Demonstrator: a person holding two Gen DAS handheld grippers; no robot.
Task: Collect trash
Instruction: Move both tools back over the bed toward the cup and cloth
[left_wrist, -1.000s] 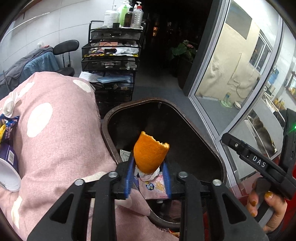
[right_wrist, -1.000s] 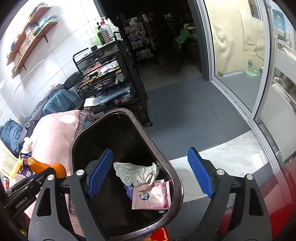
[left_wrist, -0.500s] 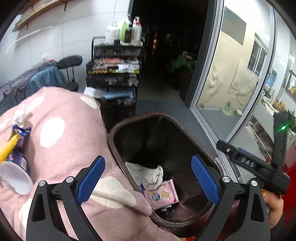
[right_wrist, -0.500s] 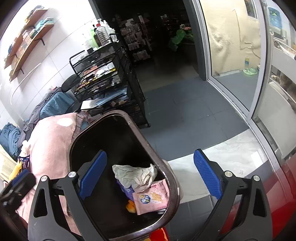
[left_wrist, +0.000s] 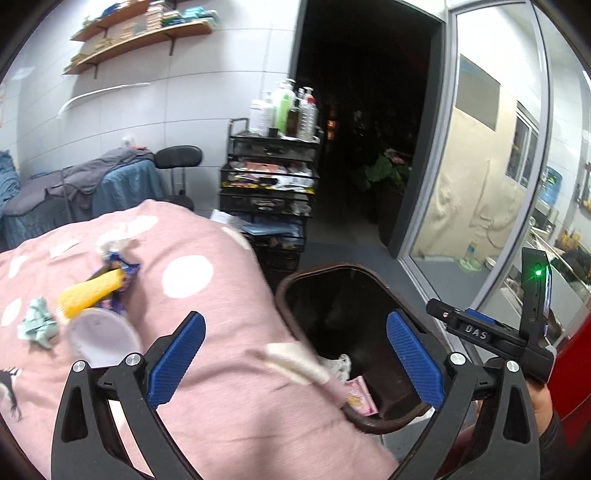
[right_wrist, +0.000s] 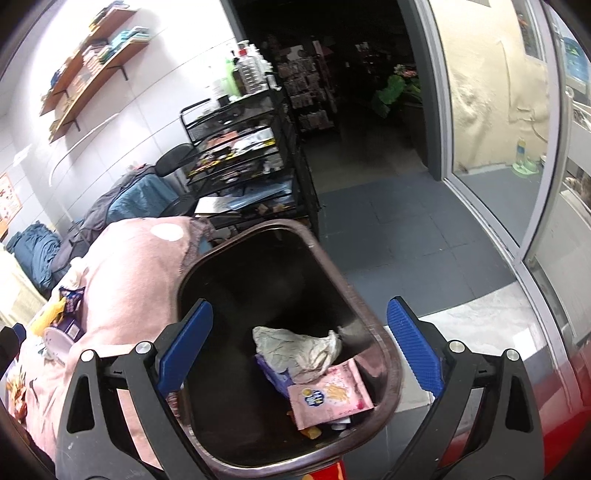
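A dark brown trash bin (left_wrist: 373, 273) (right_wrist: 332, 273) stands beside a pink polka-dot blanket (left_wrist: 207, 295). Inside it lie a crumpled paper (right_wrist: 299, 349), a pink snack wrapper (right_wrist: 328, 393) and a bit of orange peel (right_wrist: 310, 432). On the blanket lie a yellow wrapper (left_wrist: 88, 293), a white cup (left_wrist: 101, 338), a purple packet (left_wrist: 120, 266) and a crumpled green tissue (left_wrist: 37, 325). My left gripper (left_wrist: 295, 354) is open and empty over the blanket's edge and the bin. My right gripper (right_wrist: 299, 350) is open and empty above the bin.
A black wire cart (left_wrist: 269, 192) with bottles on top stands behind the bin. A chair and draped cloths (left_wrist: 122, 181) are at the back left. A glass door (left_wrist: 491, 177) and a red surface (right_wrist: 565, 398) are on the right. Grey tiled floor (right_wrist: 399, 236) lies beyond.
My left gripper opened and dropped the orange peel into the bin, then swung left and up over the blanket. My right gripper stayed open above the bin.
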